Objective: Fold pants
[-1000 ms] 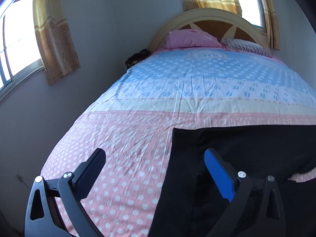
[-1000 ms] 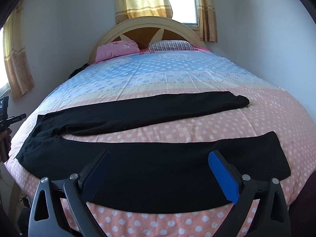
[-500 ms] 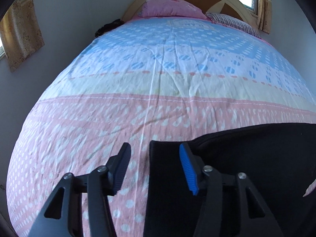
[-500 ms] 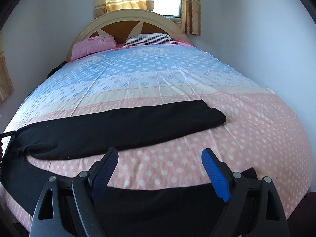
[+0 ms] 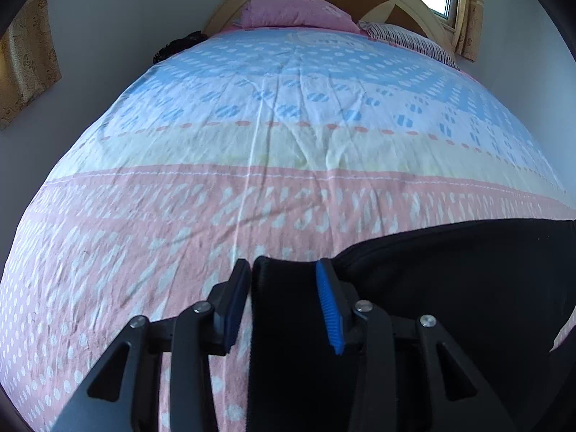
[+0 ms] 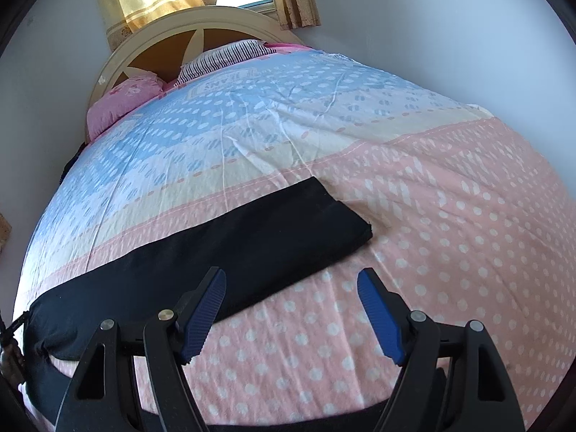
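Black pants (image 5: 450,288) lie flat across the pink dotted part of the bed, legs stretched to the right. In the left wrist view my left gripper (image 5: 282,266) straddles the waistband corner (image 5: 284,288), jaws closing. The fabric lies flat between them with a sliver of sheet showing beside the left pad (image 5: 234,298). In the right wrist view the far leg (image 6: 252,237) ends in a hem (image 6: 342,223) up ahead. My right gripper (image 6: 291,273) is open, its jaws slowly closing over bare sheet. The near leg (image 6: 288,426) shows only as a black strip under it.
The bed (image 6: 468,252) fills both views, with walls close on either side. A pink pillow (image 5: 295,14) and a striped pillow (image 6: 223,57) lie against the arched headboard (image 6: 151,46). Curtained windows sit behind. A dark object (image 5: 180,45) lies by the bed's far left edge.
The left gripper dropped to the waistband corner and its jaws narrowed around it. The right gripper swung right toward the leg ends, rolled, and narrowed slightly.
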`<action>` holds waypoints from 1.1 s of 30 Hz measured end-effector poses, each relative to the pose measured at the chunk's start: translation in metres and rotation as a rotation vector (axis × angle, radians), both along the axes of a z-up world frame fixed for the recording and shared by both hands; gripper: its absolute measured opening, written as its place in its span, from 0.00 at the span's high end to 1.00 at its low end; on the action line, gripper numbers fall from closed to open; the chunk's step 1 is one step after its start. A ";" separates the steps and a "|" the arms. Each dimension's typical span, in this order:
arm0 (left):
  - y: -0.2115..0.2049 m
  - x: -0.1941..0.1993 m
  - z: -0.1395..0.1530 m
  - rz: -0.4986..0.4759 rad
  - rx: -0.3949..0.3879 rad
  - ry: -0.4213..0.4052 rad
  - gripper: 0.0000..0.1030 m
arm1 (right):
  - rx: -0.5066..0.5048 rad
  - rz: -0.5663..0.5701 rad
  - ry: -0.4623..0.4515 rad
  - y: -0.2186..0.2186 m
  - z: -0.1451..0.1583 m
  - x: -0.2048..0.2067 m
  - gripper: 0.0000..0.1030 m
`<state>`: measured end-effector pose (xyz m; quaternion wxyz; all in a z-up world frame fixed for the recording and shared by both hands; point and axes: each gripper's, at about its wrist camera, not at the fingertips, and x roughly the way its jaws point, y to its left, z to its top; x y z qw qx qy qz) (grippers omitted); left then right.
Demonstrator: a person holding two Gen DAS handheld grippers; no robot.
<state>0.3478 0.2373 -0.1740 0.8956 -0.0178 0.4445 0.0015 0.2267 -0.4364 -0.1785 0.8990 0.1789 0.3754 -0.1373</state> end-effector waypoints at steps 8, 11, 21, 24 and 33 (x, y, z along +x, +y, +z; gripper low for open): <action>0.001 -0.002 0.002 0.006 -0.005 -0.025 0.76 | -0.031 -0.049 0.058 -0.036 -0.009 0.026 0.30; 0.006 -0.003 0.001 0.005 -0.035 -0.032 0.81 | -0.036 -0.042 0.107 -0.047 -0.015 0.041 0.42; -0.003 0.000 -0.002 -0.003 0.026 -0.031 0.82 | -0.024 0.007 0.132 -0.067 -0.022 0.098 0.42; -0.005 0.000 -0.003 -0.003 0.048 -0.030 0.82 | -0.009 0.007 0.138 -0.074 -0.027 0.118 0.42; -0.011 0.004 -0.006 -0.003 0.104 -0.029 0.82 | 0.032 0.079 0.184 -0.072 -0.054 0.156 0.42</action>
